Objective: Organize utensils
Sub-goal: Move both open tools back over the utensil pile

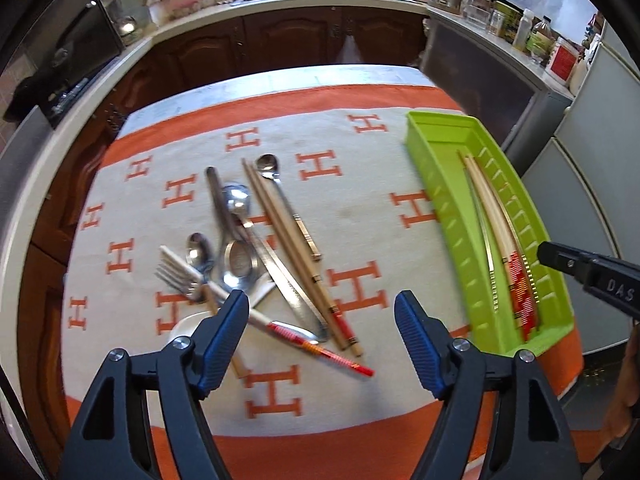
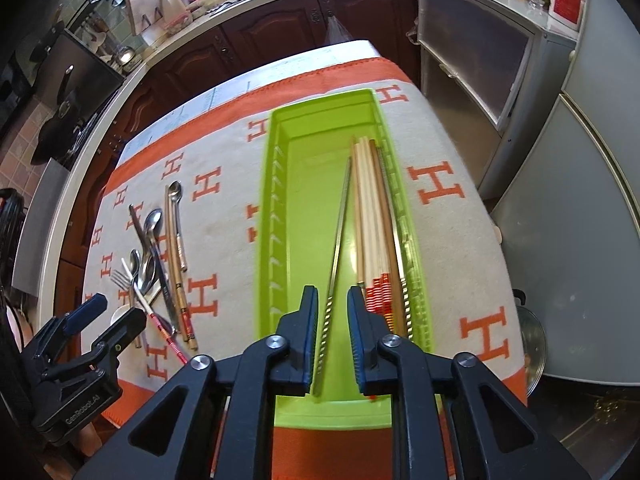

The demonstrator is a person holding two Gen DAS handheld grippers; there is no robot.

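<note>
A pile of utensils lies on the orange-and-cream cloth: spoons, a fork, a knife, wooden chopsticks and a red-ended chopstick. My left gripper is open just above the near end of the pile. A green tray holds several chopsticks along its right side. My right gripper hovers over the tray's near end, jaws slightly apart, with a metal chopstick lying between them, loose from the pads.
The table's far edge faces brown kitchen cabinets and a counter with a sink. A grey cabinet and a fridge stand to the right. A small white dish sits under the pile's near end.
</note>
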